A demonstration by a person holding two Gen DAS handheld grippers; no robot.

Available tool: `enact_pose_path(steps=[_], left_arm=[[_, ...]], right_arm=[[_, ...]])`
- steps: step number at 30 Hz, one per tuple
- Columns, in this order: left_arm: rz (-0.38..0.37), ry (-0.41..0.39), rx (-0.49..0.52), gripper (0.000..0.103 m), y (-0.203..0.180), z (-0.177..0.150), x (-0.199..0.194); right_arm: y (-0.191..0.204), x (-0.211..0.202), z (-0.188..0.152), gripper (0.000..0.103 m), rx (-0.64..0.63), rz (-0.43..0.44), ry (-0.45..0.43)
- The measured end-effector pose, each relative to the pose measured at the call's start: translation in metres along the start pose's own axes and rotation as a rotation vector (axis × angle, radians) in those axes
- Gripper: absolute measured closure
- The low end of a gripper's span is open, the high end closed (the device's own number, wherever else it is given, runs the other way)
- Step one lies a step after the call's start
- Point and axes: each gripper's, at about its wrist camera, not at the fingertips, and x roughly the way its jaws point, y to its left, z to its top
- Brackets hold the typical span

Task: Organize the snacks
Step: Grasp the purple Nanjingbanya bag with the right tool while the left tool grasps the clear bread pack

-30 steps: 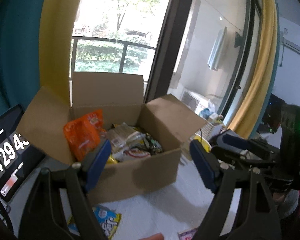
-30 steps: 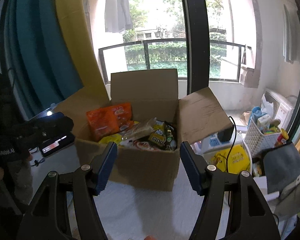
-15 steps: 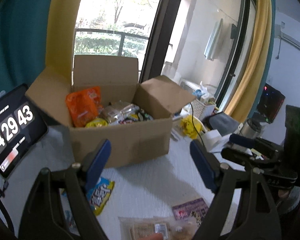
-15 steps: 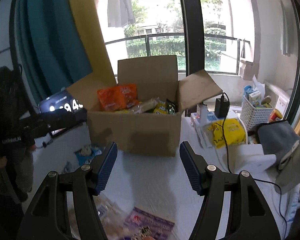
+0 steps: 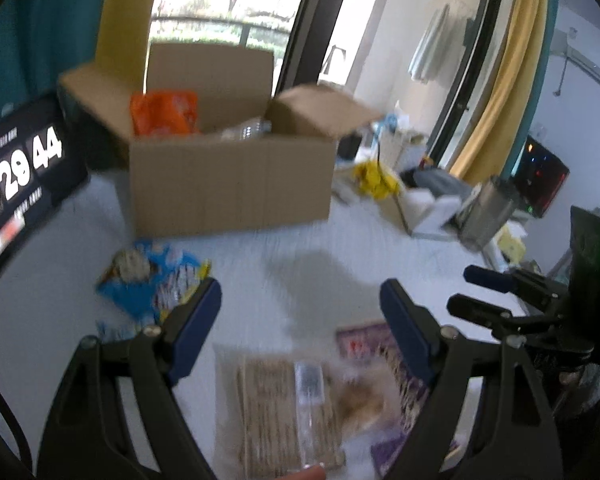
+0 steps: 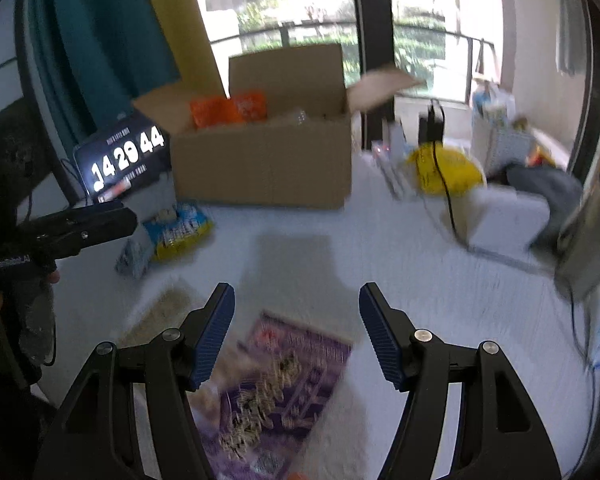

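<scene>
An open cardboard box (image 5: pixel 232 184) (image 6: pixel 268 164) stands at the back of the white table with an orange snack bag (image 5: pixel 164 114) (image 6: pixel 228 110) sticking out of it. My left gripper (image 5: pixel 300 312) is open and empty above a clear pack of brown biscuits (image 5: pixel 284 404). My right gripper (image 6: pixel 296 320) is open and empty above a purple snack packet (image 6: pixel 284 384), which also shows in the left wrist view (image 5: pixel 364 340). A blue and yellow snack bag (image 5: pixel 152 284) (image 6: pixel 178 230) lies in front of the box's left corner.
A tablet clock (image 5: pixel 16 176) (image 6: pixel 124 160) leans left of the box. A yellow bag (image 6: pixel 444 170), a white basket (image 6: pixel 496 136), a grey cloth (image 6: pixel 548 188) and a cable (image 6: pixel 444 184) crowd the right side. A metal cup (image 5: pixel 488 212) stands at the right.
Both grippers have pulled back from the box and tilted down toward the table. The biscuit pack and the purple packet have come into view beneath them. Both stayed open.
</scene>
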Motion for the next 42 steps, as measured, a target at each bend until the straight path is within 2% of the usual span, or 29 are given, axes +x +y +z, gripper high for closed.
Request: enact_pose_path(steps=[7, 12, 17, 21, 24, 29, 31, 33, 34, 35, 38, 42], left_arm=[[0.034, 0.098, -0.023, 0.020, 0.010, -0.043, 0.015], [0.046, 0.144, -0.045, 0.020, 0.015, -0.064, 0.020], [0.056, 0.181, -0.056, 0.020, 0.019, -0.078, 0.026], [0.036, 0.234, -0.029, 0.019, 0.012, -0.088, 0.038], [0.024, 0.250, 0.022, 0.005, 0.001, -0.092, 0.047], [0.070, 0.249, 0.050, 0.004, -0.006, -0.091, 0.054], [0.074, 0.248, 0.065, 0.004, -0.007, -0.090, 0.056], [0.097, 0.252, 0.100, 0.005, -0.011, -0.092, 0.058], [0.120, 0.259, 0.135, 0.005, -0.017, -0.094, 0.062], [0.146, 0.263, 0.170, 0.006, -0.022, -0.096, 0.063], [0.164, 0.262, 0.201, 0.017, -0.025, -0.099, 0.061], [0.153, 0.263, 0.180, 0.024, -0.021, -0.097, 0.057]], right_arm=[[-0.012, 0.020, -0.048, 0.035, 0.089, -0.005, 0.120], [-0.010, 0.032, -0.065, 0.035, 0.117, 0.013, 0.184], [0.003, 0.048, -0.079, 0.035, 0.128, 0.066, 0.247], [0.013, 0.053, -0.079, 0.035, 0.113, 0.061, 0.246], [0.014, 0.055, -0.078, 0.035, 0.116, 0.060, 0.240], [0.018, 0.056, -0.081, 0.035, 0.116, 0.032, 0.208], [0.021, 0.058, -0.081, 0.043, 0.088, 0.021, 0.203], [0.019, 0.058, -0.081, 0.063, 0.092, 0.036, 0.190], [0.017, 0.059, -0.081, 0.066, 0.110, 0.061, 0.190], [0.016, 0.059, -0.081, 0.073, 0.110, 0.067, 0.183], [0.014, 0.057, -0.079, 0.084, 0.112, 0.103, 0.171], [0.009, 0.048, -0.069, 0.088, 0.068, 0.055, 0.124]])
